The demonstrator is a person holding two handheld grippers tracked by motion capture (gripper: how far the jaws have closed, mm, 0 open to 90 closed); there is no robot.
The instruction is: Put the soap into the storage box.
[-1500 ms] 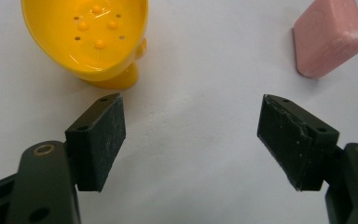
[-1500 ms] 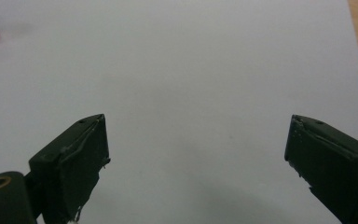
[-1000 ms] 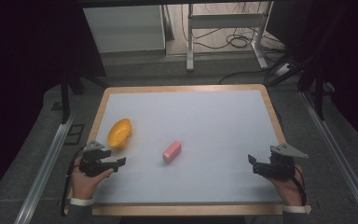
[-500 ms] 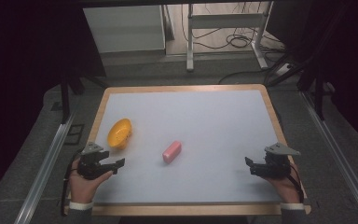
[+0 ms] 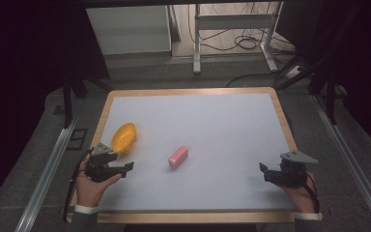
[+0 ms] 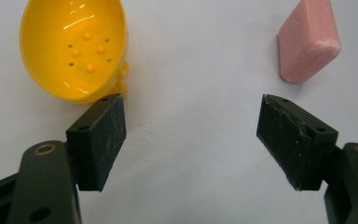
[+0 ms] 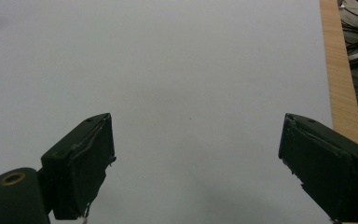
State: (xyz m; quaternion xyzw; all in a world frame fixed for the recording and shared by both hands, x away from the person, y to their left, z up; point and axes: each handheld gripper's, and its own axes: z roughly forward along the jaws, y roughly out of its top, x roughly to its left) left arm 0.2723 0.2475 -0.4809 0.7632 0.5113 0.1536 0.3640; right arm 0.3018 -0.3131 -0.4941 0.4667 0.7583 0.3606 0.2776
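Note:
A yellow plastic dish (image 5: 124,136) with small holes lies on the white table top at the left; in the left gripper view the dish (image 6: 74,46) sits just beyond the left jaw. A pink soap-like bar (image 5: 178,157) rests near the table's middle, and the bar (image 6: 307,42) lies ahead of the right jaw in that view. My left gripper (image 5: 127,167) (image 6: 191,135) is open and empty, low over the table just in front of the dish. My right gripper (image 5: 263,172) (image 7: 196,163) is open and empty over bare table at the right front.
The white table top (image 5: 212,125) has a wooden rim (image 5: 282,113) (image 7: 338,70). Metal rails (image 5: 48,169) run along both sides. A white cabinet (image 5: 128,29), a metal stand and floor cables (image 5: 244,41) lie beyond the far edge.
My right gripper has moved a little nearer the table's front and lower. My left gripper has stayed almost in place.

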